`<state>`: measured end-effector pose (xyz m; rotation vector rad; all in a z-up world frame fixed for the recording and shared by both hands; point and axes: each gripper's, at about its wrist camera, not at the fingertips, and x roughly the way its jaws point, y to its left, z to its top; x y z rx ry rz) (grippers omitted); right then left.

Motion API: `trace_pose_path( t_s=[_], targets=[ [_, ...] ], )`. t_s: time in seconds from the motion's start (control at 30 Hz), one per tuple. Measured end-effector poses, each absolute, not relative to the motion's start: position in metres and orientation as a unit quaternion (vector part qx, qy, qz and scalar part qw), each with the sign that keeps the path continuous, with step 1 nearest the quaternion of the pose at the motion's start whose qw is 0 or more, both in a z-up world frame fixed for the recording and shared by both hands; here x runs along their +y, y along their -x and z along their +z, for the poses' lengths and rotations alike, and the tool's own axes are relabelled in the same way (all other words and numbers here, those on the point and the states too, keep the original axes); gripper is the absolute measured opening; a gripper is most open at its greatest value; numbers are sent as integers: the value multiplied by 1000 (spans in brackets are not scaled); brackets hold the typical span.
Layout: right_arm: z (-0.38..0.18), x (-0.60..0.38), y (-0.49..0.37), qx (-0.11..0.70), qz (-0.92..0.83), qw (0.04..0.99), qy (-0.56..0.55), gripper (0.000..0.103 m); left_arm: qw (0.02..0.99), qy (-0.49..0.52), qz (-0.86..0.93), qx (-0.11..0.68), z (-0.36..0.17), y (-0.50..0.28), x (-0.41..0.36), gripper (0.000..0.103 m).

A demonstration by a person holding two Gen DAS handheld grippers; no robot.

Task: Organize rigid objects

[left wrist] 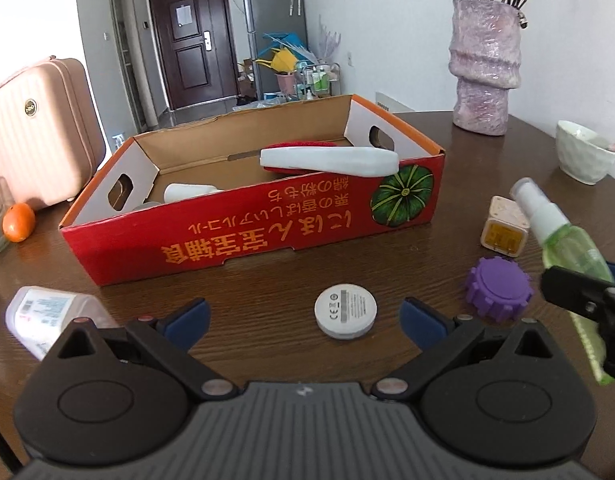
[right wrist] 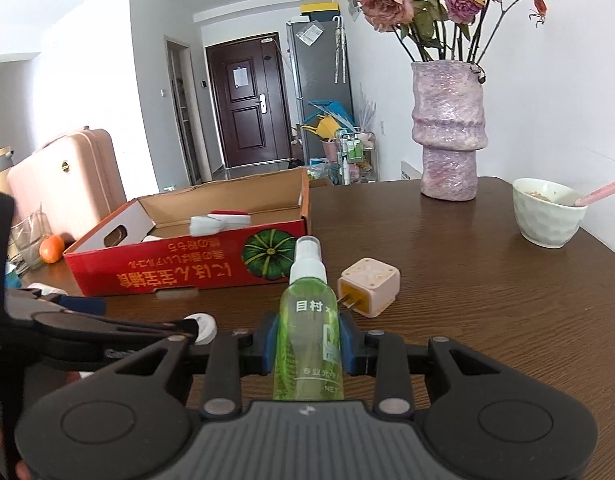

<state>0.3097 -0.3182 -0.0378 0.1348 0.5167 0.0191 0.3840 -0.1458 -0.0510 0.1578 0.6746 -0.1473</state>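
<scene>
Right tool (right wrist: 307,354) clamps green bottle (right wrist: 307,320), nozzle forward, above table (right wrist: 487,300). Left tool (left wrist: 303,316) gapes around white disc (left wrist: 345,315). Lift bottle over box (right wrist: 195,268) wall ahead-left, lower inside, then release.

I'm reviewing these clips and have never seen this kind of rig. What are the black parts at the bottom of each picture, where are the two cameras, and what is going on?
No robot here: a person holds a two-finger tool in each hand, with a camera on each looking forward along its fingers. The black parts are those tools.

The left camera shows the left hand-held gripper, open, with a white disc on the table between its fingers. Nearby lie a purple cap, a plug adapter and a white bottle on its side.

The right camera shows the right hand-held gripper shut on a green spray bottle.

Behind stands a red cardboard box already holding some things, a likely destination.
</scene>
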Motion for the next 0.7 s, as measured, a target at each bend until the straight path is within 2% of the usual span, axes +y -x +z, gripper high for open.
trace_pose_path(
  t_s=[0.13, 0.27, 0.33, 0.4, 0.7],
  targets=[
    [-40, -319, -312, 259, 6, 963, -67, 30, 934, -68, -81, 341, -59, -394, -151, 93],
    [-42, -318, -314, 264, 5, 962, -65, 30, 925, -70, -93, 361, -69, -402, -155, 71],
    [-43, -317, -314, 264, 4, 962, -64, 30, 926, -69, -100, 358, -70, -402, -154, 63],
    [-44, -317, -314, 265, 5, 962, -63, 30, 924, -62, -118, 358, -70, -401, -153, 41],
    [-43, -315, -311, 258, 11, 964, -61, 30, 930, -47, -124, 342, -62, -389, -144, 40]
  ],
)
